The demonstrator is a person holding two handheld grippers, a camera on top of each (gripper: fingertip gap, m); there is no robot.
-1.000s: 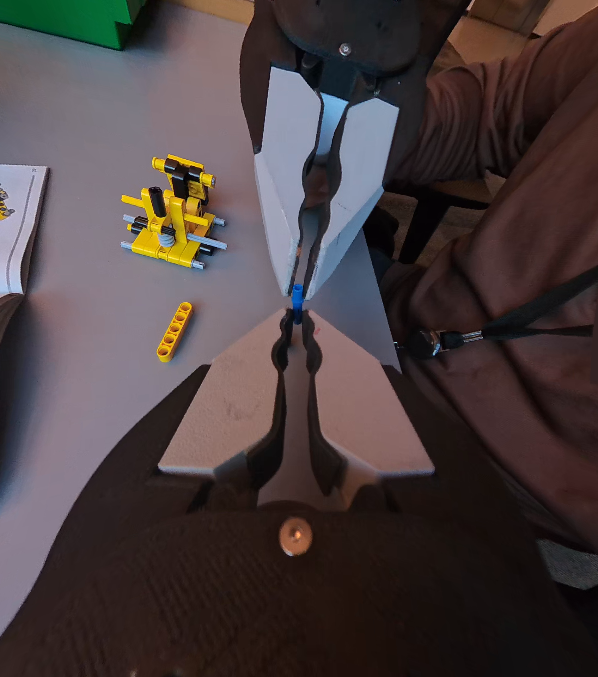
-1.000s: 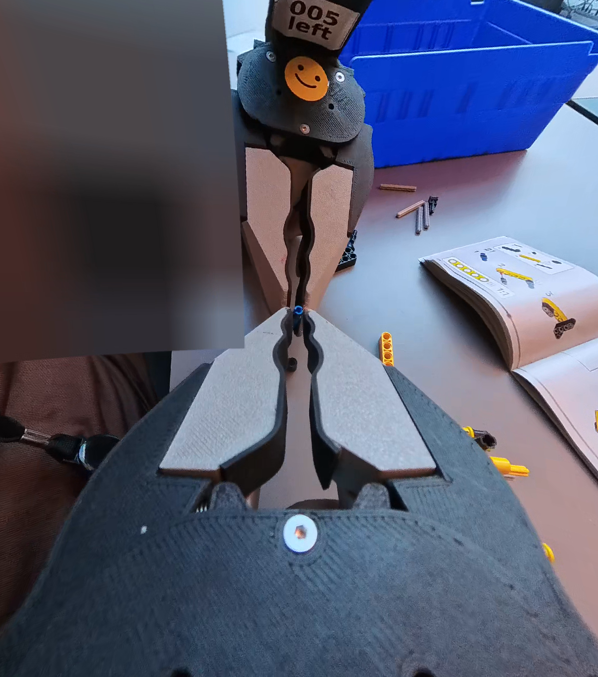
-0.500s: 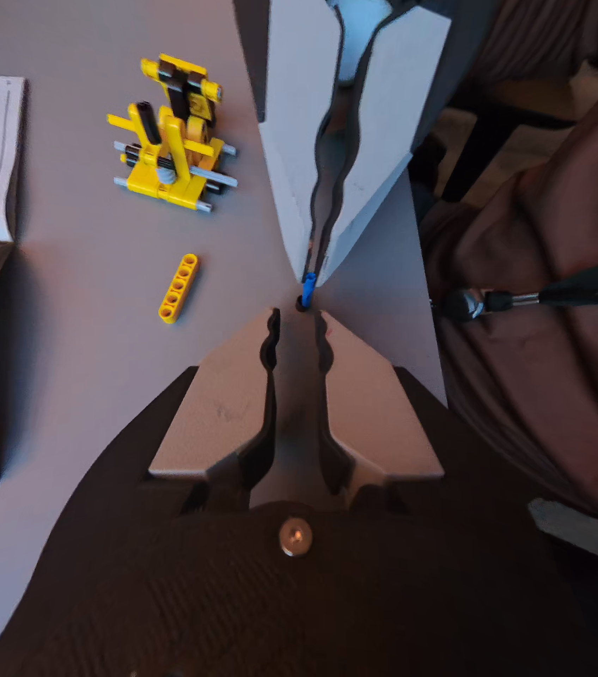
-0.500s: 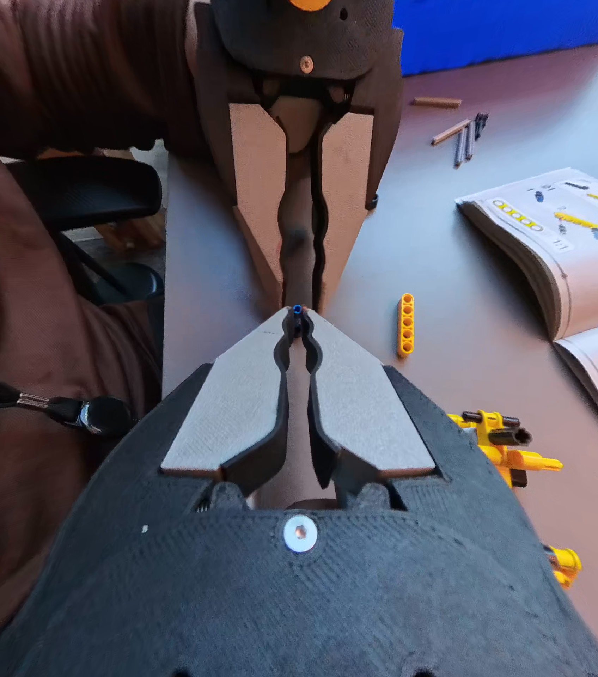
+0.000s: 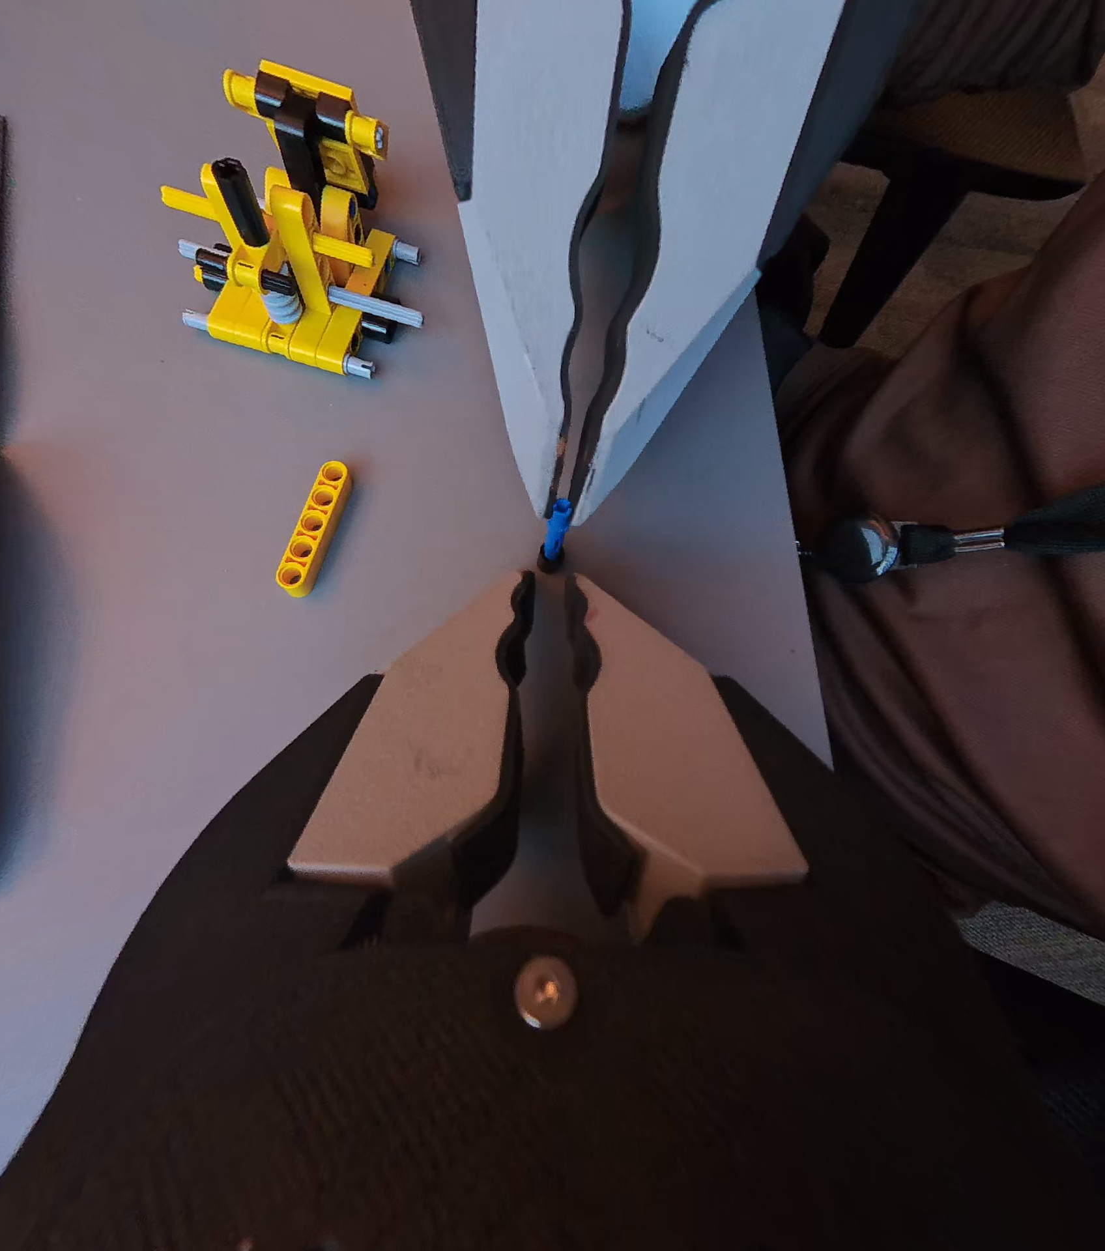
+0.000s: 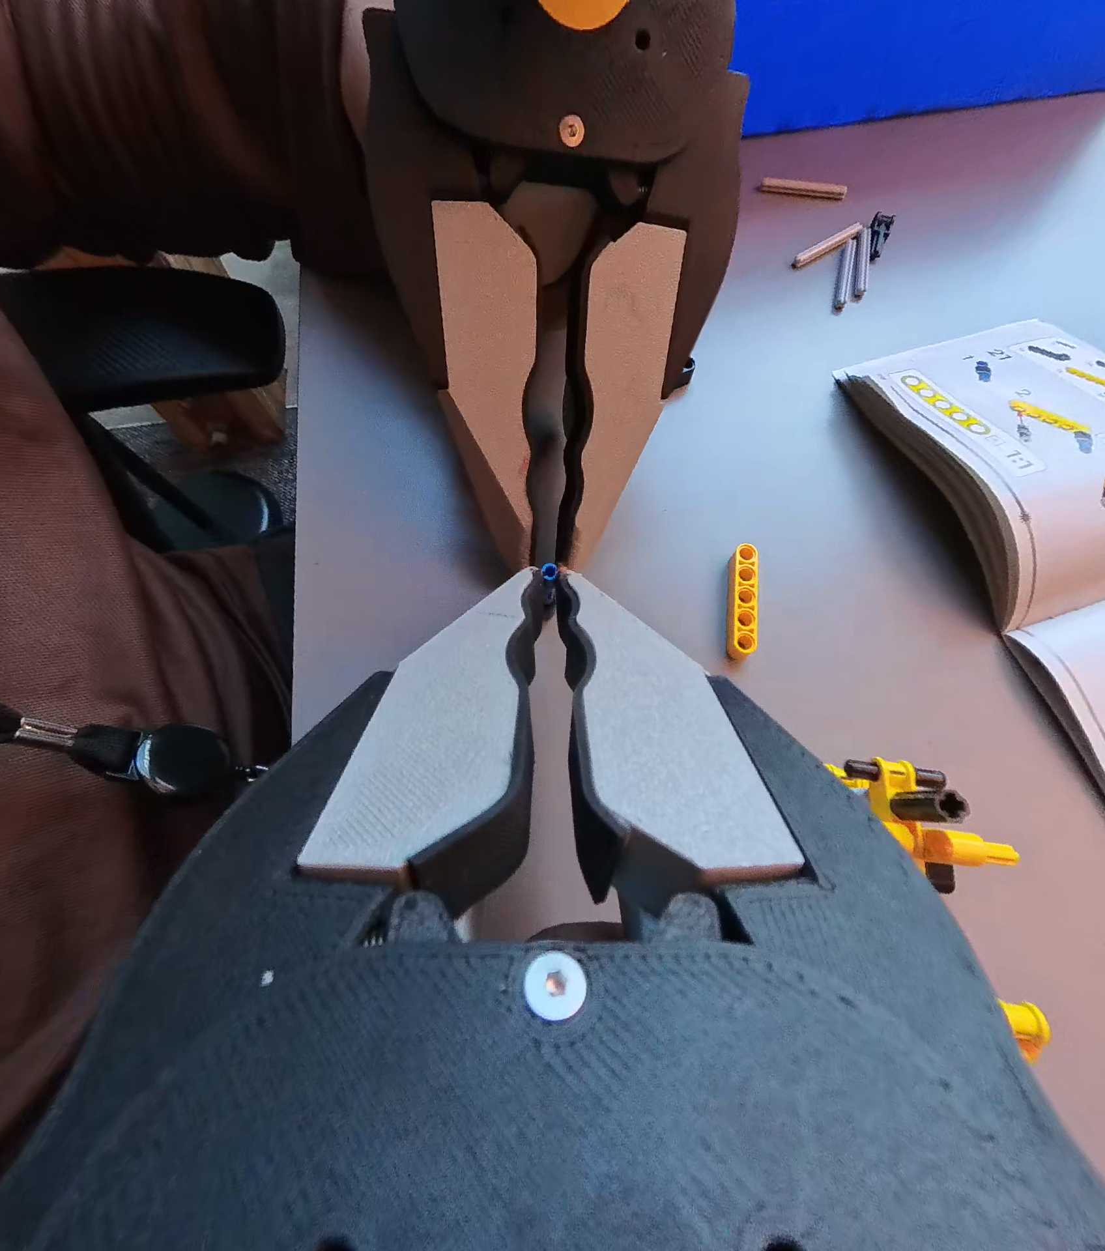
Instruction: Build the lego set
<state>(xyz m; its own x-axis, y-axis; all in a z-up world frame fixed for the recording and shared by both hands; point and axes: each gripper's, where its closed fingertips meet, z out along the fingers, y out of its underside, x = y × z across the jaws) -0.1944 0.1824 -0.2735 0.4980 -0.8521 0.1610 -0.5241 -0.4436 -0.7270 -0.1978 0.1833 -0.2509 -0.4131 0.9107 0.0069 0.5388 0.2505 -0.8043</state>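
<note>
Two tools meet tip to tip over the grey worktop (image 5: 130, 474). Off to one side lies an open instruction booklet (image 6: 1044, 433), then the part-built yellow and black model (image 5: 292, 257). Left tool (image 5: 548, 583) has its fingers slightly spread, holding nothing. Right tool (image 6: 548, 581) is pressed together on a blue pin (image 5: 559, 517), whose lower end sits in a small black piece (image 5: 550, 559). One loose yellow beam (image 5: 313, 528) lies near the tips.
</note>
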